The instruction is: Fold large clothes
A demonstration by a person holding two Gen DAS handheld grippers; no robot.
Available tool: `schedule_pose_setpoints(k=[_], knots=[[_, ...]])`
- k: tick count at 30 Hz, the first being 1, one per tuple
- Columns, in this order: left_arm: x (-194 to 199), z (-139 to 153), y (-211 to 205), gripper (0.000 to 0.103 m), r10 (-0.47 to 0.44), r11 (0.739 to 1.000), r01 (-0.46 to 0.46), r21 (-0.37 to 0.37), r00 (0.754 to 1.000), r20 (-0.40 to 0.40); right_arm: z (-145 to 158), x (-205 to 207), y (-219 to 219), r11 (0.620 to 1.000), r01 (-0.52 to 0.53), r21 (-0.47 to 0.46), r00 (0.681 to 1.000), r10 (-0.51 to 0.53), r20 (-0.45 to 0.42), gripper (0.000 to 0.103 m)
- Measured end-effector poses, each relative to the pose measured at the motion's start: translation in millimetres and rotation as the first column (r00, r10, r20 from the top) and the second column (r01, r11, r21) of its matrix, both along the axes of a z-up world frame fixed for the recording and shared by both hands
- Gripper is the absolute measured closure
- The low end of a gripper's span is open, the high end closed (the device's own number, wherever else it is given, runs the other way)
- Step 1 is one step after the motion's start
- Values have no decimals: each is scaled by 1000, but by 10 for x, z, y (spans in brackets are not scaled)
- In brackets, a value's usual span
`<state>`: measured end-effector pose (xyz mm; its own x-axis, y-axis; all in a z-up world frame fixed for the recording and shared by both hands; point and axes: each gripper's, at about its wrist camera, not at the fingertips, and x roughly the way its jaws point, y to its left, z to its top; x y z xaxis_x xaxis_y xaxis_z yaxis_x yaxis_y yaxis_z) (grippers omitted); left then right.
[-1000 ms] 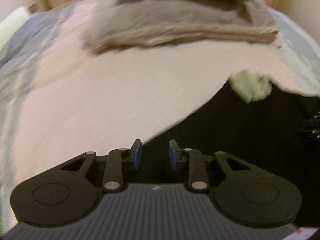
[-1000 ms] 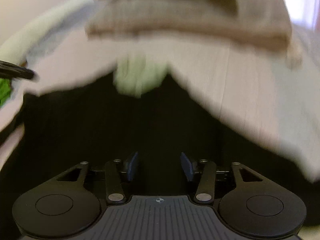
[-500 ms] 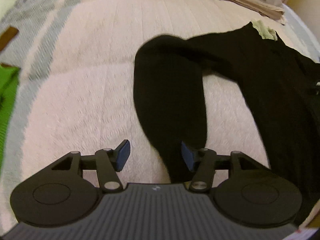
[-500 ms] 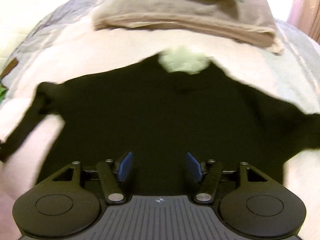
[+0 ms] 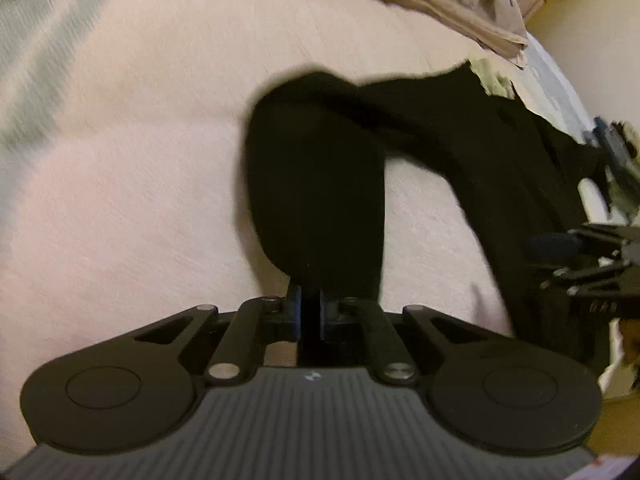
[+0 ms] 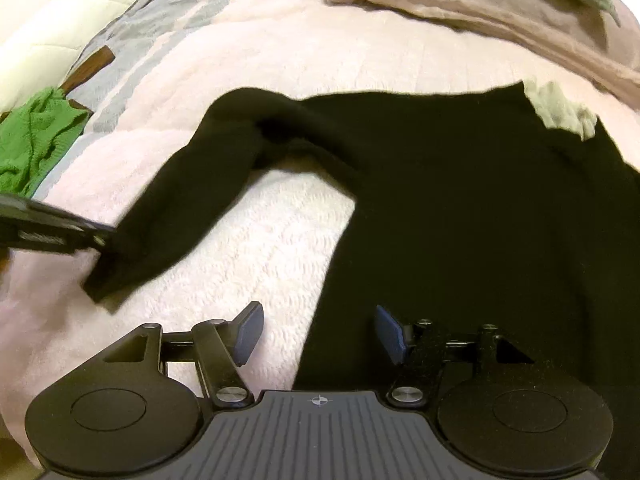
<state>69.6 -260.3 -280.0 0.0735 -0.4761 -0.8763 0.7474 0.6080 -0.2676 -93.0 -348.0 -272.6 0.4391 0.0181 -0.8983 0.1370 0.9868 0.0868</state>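
Sleeve [image 5: 316, 184] of the black sweater [image 6: 472, 208] runs straight away from your left claw [image 5: 309, 314], cuff end pinched in its closed jaws, long axis pointing up the bed [image 5: 140, 180]. Sweater body lies flat to the right. Your right claw [image 6: 318, 334] hangs wide open over the body's near side edge, gripping nothing.

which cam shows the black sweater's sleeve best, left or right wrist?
Right wrist: the whole sleeve of the black sweater shows, from its shoulder bend to the cuff at the left gripper. The left wrist view shows only the blurred lower sleeve running into the left gripper's shut pads, cuff hidden.
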Motion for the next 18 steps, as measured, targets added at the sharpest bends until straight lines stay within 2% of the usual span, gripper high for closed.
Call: schedule_pose_setpoints(k=[1,3,5,7,11,14,16,18], knots=[[74,122,68,98,-16,1000,14,27,998,66,28,17,-22,1000,7,-3,1000,-7,3,44],[273,309,213,98,-52,994,30,106,976,211,76,37,-83,1000,28,-7,1000,-28,13,44],[515,366,345,97,-40,987,-6,163,959,279,97,37,-118,999,46,-5,999,-46,15,43],[748,322,472,84,2,979,-59,195,960,280,98,26,-130,998,59,-9,998,-59,7,43],[866,311,652,85,77,964,-155,216,940,334,69,1,-123,998,63,-18,998,-63,-12,43],[781,285,733,80,108,963,-183,197,935,338,60,-21,-94,997,73,-9,997,-74,-23,43],[747,227,734,74,113,966,-177,186,944,310,21,-4,-89,998,70,-6,997,-70,-30,43],[744,130,754,72,123,968,-177,178,953,278,6,-17,-52,998,67,-7,997,-68,-34,43]])
